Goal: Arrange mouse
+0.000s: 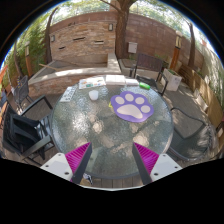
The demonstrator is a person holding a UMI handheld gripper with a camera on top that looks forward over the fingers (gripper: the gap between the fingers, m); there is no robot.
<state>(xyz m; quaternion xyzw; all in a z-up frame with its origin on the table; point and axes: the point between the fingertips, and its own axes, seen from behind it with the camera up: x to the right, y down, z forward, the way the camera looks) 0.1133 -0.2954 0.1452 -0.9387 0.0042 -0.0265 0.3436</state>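
Two gripper fingers are reaching up from the bottom of the frame, each wearing a magenta pad (80, 157) on its inner face. The hand-held gripper (113, 160) is standing released, its fingers spread well apart with only bare tabletop between them.

Filling the centre of the frame, a round glass-topped patio table (75, 125) is reflecting leaves and sky. Lying on its right half, above and beyond the fingers, is a round purple mouse mat printed with a white paw (132, 105). Left of the mat, near the table's far edge, a small white computer mouse (94, 95) is sitting on the glass, apart from the mat and well beyond the fingers.

Dark metal patio chairs (27, 133) are standing around the table at the left and right of the frame. Across the upper part, a brick wall (85, 38) is rising behind a paved yard.
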